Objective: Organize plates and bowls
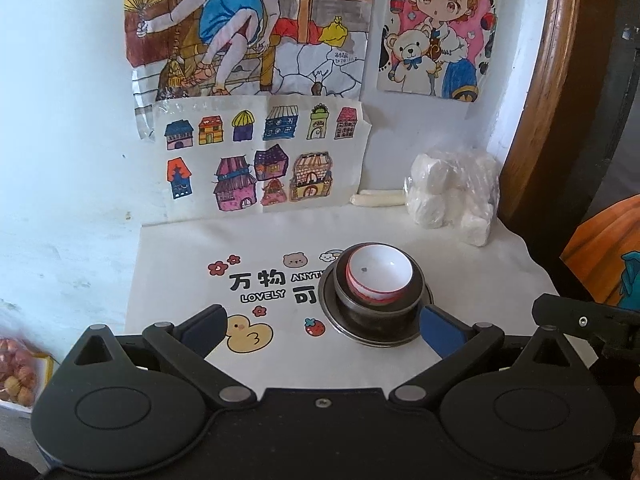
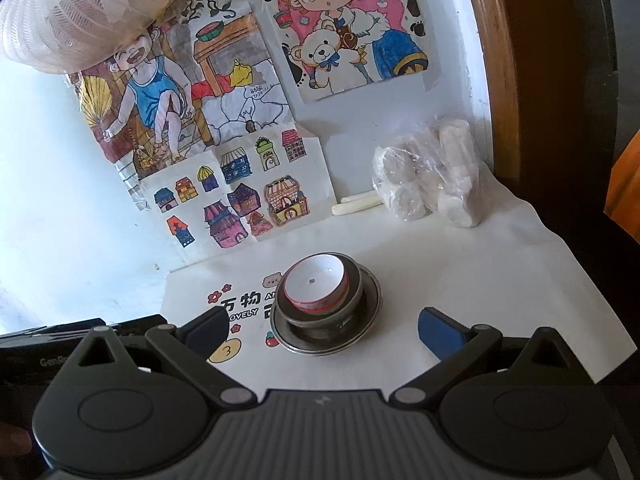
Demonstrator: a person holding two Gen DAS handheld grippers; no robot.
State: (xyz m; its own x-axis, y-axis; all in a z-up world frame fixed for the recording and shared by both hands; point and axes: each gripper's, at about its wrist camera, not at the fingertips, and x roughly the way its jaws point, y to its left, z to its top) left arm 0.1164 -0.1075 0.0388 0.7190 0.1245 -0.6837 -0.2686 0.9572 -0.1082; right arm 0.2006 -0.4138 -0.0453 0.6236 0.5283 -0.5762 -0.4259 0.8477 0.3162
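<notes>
A stack stands on the white printed cloth (image 1: 184,280) (image 2: 480,288). A small white bowl with a red rim (image 1: 378,276) (image 2: 316,282) sits tilted inside a dark metal bowl (image 1: 378,312) (image 2: 320,316), which rests on a metal plate (image 1: 360,338) (image 2: 372,308). My left gripper (image 1: 324,324) is open, short of the stack, its right finger beside the plate's near right edge. My right gripper (image 2: 324,328) is open too, hovering in front of the stack with nothing between its fingers. The other gripper shows at the edge of each view.
A clear bag of white rolls (image 1: 452,196) (image 2: 428,176) and a white stick (image 1: 378,199) (image 2: 356,204) lie at the back right against the wall of children's drawings. A brown wooden frame (image 1: 540,92) bounds the right. A pack of round snacks (image 1: 18,376) sits at far left.
</notes>
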